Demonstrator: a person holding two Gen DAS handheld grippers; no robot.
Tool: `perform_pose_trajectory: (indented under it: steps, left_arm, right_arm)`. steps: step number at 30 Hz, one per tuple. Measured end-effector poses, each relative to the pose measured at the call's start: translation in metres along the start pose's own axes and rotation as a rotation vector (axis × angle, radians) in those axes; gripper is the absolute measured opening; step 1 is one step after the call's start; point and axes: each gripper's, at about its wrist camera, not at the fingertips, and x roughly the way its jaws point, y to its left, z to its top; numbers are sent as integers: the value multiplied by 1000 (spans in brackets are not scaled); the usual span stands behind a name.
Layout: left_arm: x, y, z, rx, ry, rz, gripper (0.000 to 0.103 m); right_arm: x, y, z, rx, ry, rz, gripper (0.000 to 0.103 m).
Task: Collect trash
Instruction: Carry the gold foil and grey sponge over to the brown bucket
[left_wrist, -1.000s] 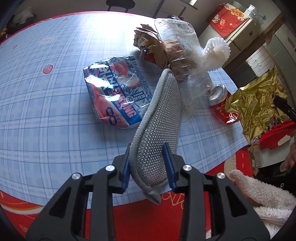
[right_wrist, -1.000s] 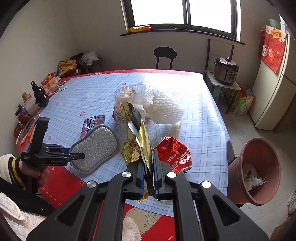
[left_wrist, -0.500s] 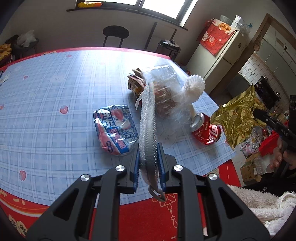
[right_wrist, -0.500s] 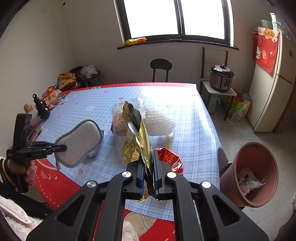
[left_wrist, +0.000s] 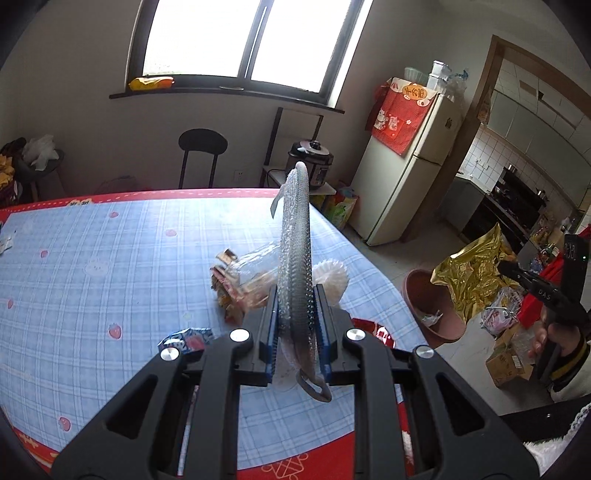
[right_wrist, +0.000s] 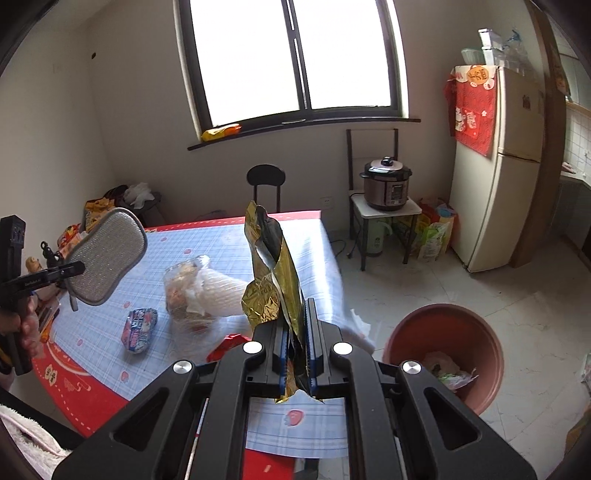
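We held the left gripper (left_wrist: 297, 325) clamped on a grey mesh scrubbing pad (left_wrist: 295, 254), which stood edge-on and upright between the blue pads, its hanging loop dangling below them; from the right wrist view the same pad (right_wrist: 105, 256) showed its broad face, raised above the near-left edge of the table (right_wrist: 236, 236). Our right gripper (right_wrist: 297, 350) was closed on a crumpled gold foil bag (right_wrist: 273, 273), which rose upright from between its fingers, lifted clear of the tabletop. In the left wrist view that bag (left_wrist: 469, 277) hung above and just beside the brown trash bin (left_wrist: 432, 310), which stood on the floor off the table's right side and already held some scraps. On the blue checked tablecloth (left_wrist: 110, 258) there lay a clear plastic bottle (left_wrist: 251, 273) with wrappers in it, a white foam fruit net (left_wrist: 330, 275) touching it, a blue snack packet (right_wrist: 139, 328) a little apart toward us, and a crushed red can (right_wrist: 229, 345), partly hidden behind the right gripper. A refrigerator (right_wrist: 495, 166) stood against the far right wall.
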Motion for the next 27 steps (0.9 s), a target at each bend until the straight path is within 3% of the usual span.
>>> perform_pose_trajectory:
  steps: [10,20,21,23,24,25,27]
  left_arm:
    - [47,-100,31,102,1,-70,21]
    - [95,-184,41,183,48,-117,21]
    - [99,-191,42,192,53,-121,21]
    - [107,-205,41,208,64,-129,21]
    - [111,-213,40,217,71,-134,21]
    - [115,-218,40,226,77,-141,21]
    - [123,-232,38,246,90,-154,21]
  right_arm:
    - [9,-130,1,64,21,-157,10]
    - [41,-188,6,93,47,-174,11]
    - [44,-191,8,96,50,-175,14]
    - [45,-195,10,95,43,-175,33]
    - [41,-198,12,92,28,-191,56]
    - [38,-199,13,88,10,-200,69]
    - [29,-203,14,91,-8,-197,77]
